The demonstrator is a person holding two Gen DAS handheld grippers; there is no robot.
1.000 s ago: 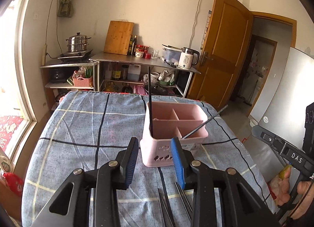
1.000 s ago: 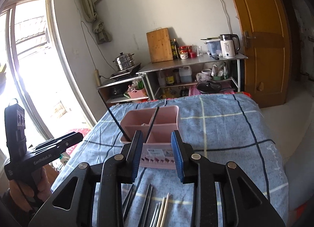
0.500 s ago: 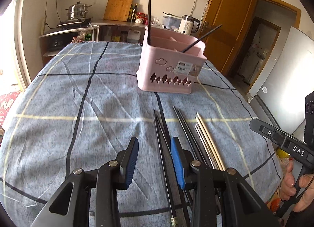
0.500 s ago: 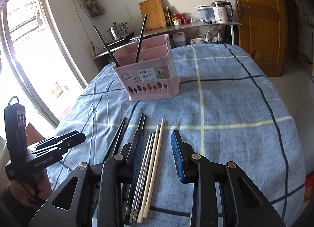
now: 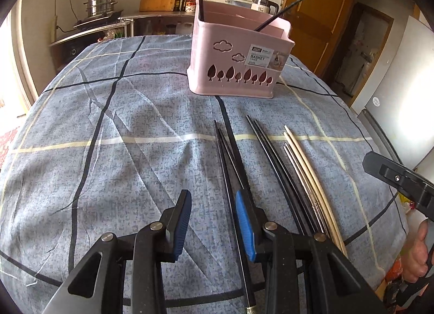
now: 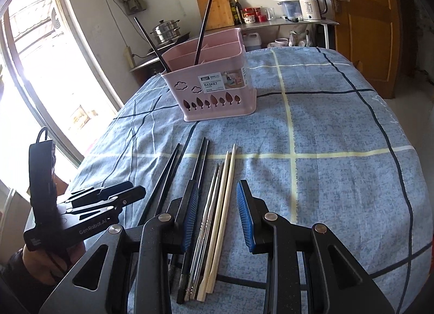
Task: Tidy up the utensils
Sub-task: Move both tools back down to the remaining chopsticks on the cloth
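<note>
A pink utensil basket (image 5: 238,53) (image 6: 214,83) stands on the blue checked cloth, with two black chopsticks (image 6: 202,34) leaning in it. Several chopsticks lie in a row in front of it: black ones (image 5: 230,156) (image 6: 165,178), metal ones (image 5: 301,173) (image 6: 210,200) and pale wooden ones (image 5: 312,175) (image 6: 226,192). My left gripper (image 5: 213,221) is open, low over the cloth beside the leftmost black chopsticks. My right gripper (image 6: 218,216) is open, its fingers on either side of the metal and wooden chopsticks. Each gripper shows in the other's view, the left gripper (image 6: 108,197) and the right gripper (image 5: 398,178).
The cloth-covered table (image 5: 108,137) drops off at its near and side edges. A steel shelf with a steamer pot (image 5: 101,5), cutting board (image 6: 214,7) and kettle (image 6: 310,6) stands behind. A wooden door (image 6: 363,21) is at the right, a window (image 6: 40,70) at the left.
Both grippers have dropped from above the basket and pulled back to the near side of the table, low over the row of chopsticks. Both stay open.
</note>
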